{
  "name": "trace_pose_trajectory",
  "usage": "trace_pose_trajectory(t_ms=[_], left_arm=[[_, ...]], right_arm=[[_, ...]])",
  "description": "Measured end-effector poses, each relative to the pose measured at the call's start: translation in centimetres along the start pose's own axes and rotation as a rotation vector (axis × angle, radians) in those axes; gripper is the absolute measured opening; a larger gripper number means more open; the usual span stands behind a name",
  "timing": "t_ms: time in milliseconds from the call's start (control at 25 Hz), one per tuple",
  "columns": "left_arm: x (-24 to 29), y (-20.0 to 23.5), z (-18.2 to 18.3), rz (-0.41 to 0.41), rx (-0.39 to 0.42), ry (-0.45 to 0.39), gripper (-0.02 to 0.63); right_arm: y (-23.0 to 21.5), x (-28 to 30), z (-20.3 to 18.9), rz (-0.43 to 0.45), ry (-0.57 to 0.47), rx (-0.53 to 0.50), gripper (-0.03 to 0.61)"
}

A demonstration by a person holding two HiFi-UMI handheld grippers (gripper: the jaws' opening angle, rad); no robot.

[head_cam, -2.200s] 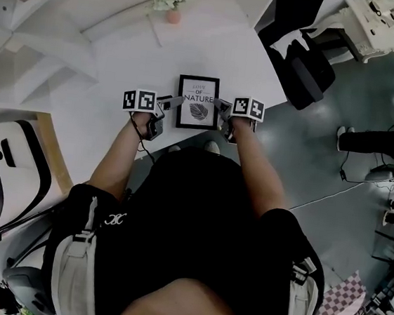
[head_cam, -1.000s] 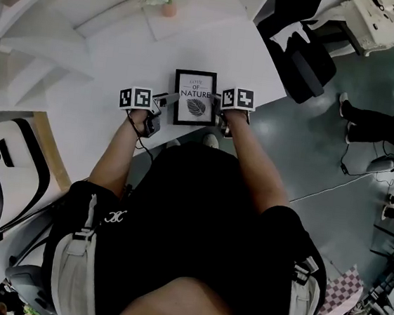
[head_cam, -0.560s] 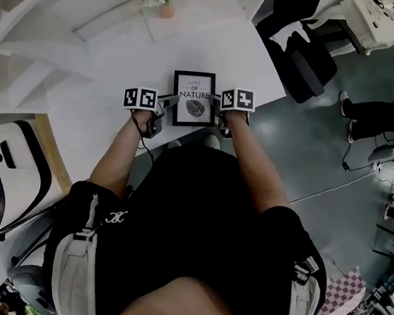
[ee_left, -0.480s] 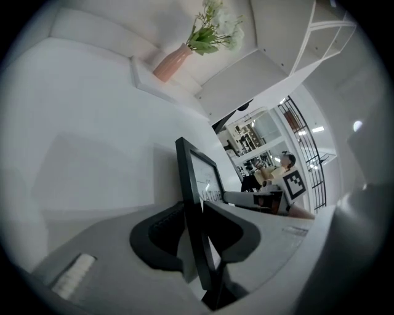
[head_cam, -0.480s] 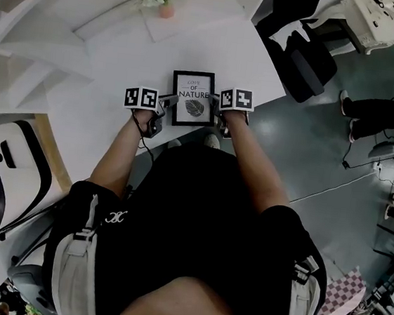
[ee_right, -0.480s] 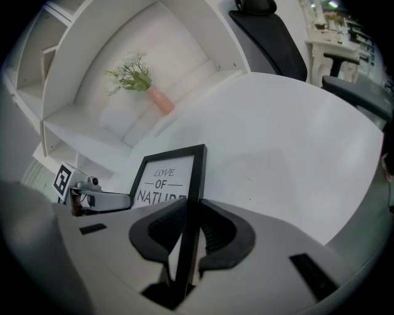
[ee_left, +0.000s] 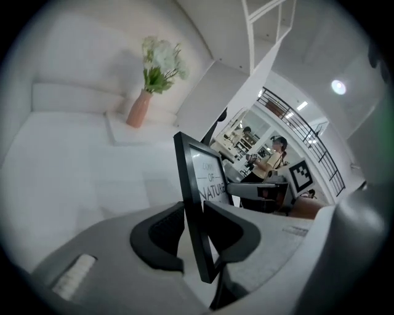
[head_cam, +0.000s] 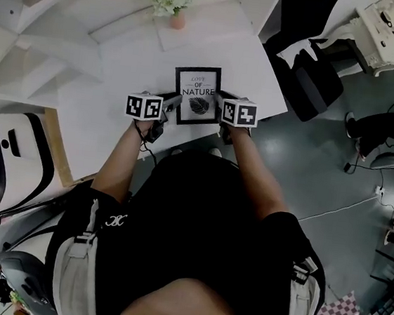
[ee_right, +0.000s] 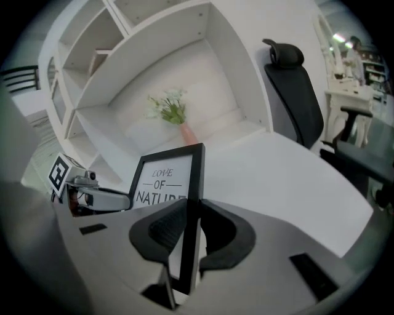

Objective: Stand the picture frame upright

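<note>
We clamp the frame by its side edges, left gripper and right gripper, near worktop front edge.

"What's the picture frame like?"

"A slim black rectangle. The white print reads LOVE OF NATURE above a dark leaf."

"Where is it?"

"On the near side of the pink flower vase, well apart from it. It's portrait way up with its face tilted upward. I can't tell whether its bottom edge rests on anything."

Got both arms out front, my left gripper and right gripper each clamped on one side of the picture frame.
</note>
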State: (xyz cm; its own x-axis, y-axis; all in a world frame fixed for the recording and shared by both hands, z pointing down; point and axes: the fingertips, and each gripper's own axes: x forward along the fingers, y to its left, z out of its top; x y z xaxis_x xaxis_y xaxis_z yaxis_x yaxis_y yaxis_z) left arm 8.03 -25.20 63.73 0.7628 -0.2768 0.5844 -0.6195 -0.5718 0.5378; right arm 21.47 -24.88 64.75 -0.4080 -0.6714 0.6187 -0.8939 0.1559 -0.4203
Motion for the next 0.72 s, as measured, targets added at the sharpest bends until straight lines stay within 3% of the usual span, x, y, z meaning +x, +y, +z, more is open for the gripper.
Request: trace_pose_trajectory(t_ms=[280, 400, 520, 720], left_arm=[[-5.0, -4.4, 7.8, 0.181, 0.344, -0.361, 0.103], [-6.8, -6.3, 9.5, 0.248, 0.441, -0.449, 0.103], [-8.1, -7.0, 10.2, 0.302, 0.471, -0.493, 0.101], [-10.2, -6.9, 9.4, 0.398, 0.422, -0.550, 0.101]], right_arm=[[4.4, -5.6, 9.7, 0.014, -0.388, -0.353, 0.074], [5.7, -7.6, 11.7, 0.016, -0.490, -0.419, 0.074], [6.6, -8.3, 12.7, 0.046, -0.529, -0.449, 0.074], [8.8, -8.0, 13.0, 0.144, -0.531, -0.516, 0.074]])
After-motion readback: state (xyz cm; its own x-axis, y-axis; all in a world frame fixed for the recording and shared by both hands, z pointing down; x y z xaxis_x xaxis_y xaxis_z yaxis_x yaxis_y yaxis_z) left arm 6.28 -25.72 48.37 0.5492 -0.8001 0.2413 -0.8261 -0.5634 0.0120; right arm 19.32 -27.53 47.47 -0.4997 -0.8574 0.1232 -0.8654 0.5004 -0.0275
